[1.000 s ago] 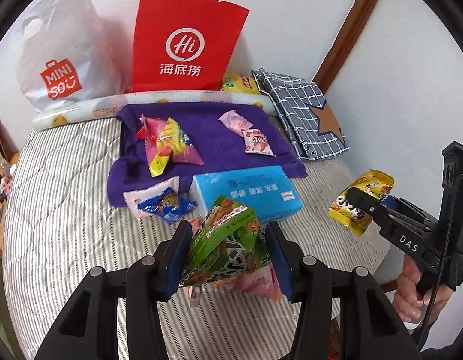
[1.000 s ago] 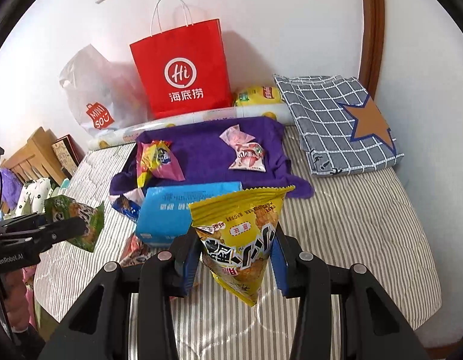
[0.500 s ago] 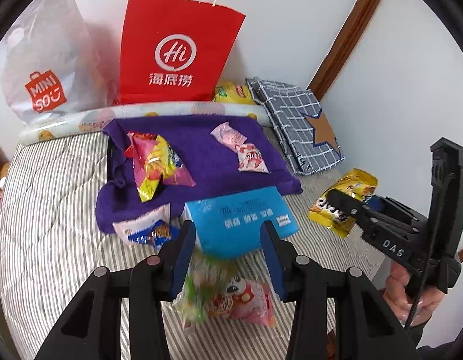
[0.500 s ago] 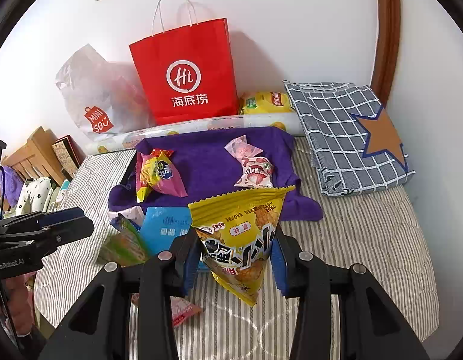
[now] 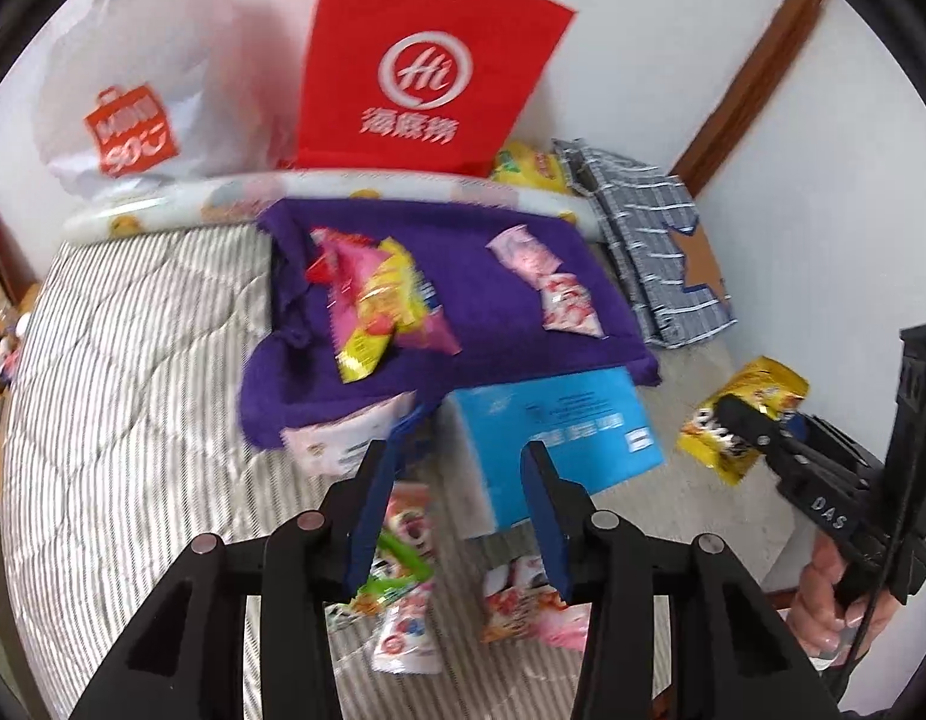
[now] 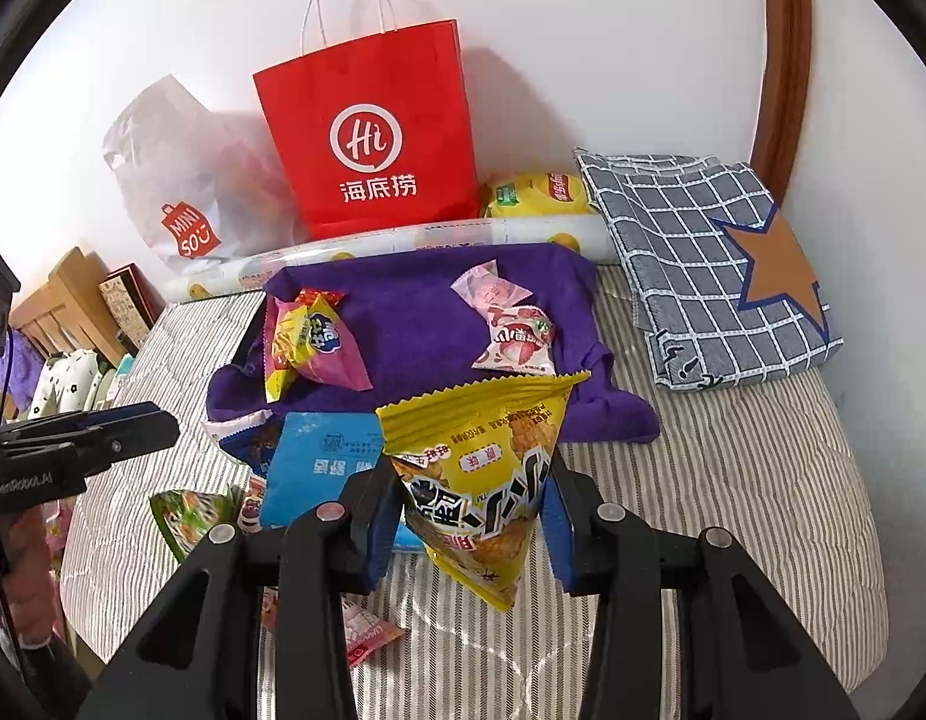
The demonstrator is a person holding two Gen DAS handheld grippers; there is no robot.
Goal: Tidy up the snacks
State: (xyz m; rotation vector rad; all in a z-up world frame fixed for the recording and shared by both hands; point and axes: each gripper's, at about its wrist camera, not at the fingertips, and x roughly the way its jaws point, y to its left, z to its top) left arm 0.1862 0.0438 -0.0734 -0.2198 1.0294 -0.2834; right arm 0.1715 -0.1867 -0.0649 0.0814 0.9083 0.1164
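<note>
Both wrist cameras look steeply down, sharing the purple cloth (image 5: pixel 463 276).

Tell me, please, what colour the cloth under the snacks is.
The cloth is purple, clearest in the right wrist view.

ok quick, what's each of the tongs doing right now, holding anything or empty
left tongs: open, nothing between the jaws; the green snack packet lies on the bed.
right tongs: shut on the yellow snack bag.
</note>
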